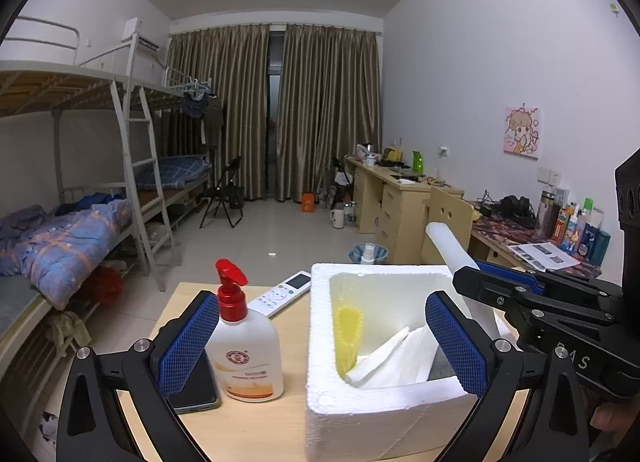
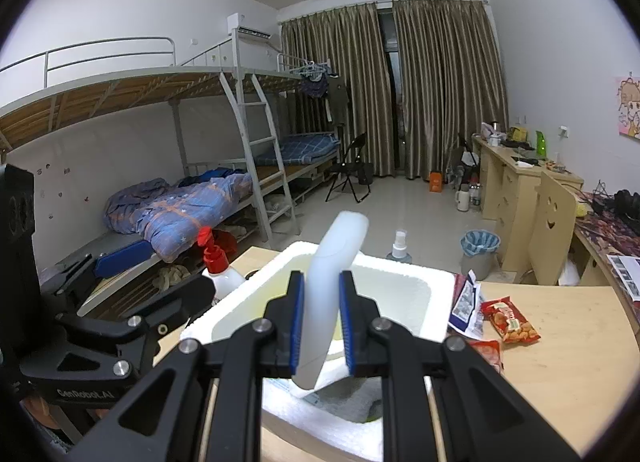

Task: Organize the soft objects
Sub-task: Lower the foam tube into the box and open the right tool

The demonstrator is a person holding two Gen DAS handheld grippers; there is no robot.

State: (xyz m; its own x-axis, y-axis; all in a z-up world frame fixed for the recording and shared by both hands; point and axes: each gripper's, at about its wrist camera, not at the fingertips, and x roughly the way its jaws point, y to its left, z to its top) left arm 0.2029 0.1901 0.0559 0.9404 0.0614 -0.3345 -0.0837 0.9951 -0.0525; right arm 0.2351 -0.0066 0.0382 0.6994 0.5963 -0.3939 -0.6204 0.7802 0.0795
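The right gripper (image 2: 320,324) has its jaws closed to a narrow gap on a white foam tube (image 2: 334,274), gripping it across the lower half of its length; the tube rises above the pads, bends over at the top, and hangs over the open white foam box (image 2: 400,262). The left gripper (image 1: 320,346) stands with its jaws fully apart and holds nothing; one pad sits beside the spray bottle (image 1: 244,346), the other over the box interior, and the near box wall lies between them without contact. The box occupies the middle of the desk (image 1: 180,302). Inside it lie a yellow soft piece (image 1: 349,332) against the left wall and folded white sheets (image 1: 400,358) along the near wall. A remote control (image 1: 286,293) lies toward the far edge, a dark phone (image 1: 196,390) toward the near left, and snack packets (image 2: 510,322) on the right side. Assessment: the tube appears light and compliant, visibly flexing under its own length, so a firm mid-body pinch as now held is adequate; a grip near an end would likely let it droop. The box is light and crumbly at its rim, and may shift if nudged. The sheets are limp and best taken at a folded edge.
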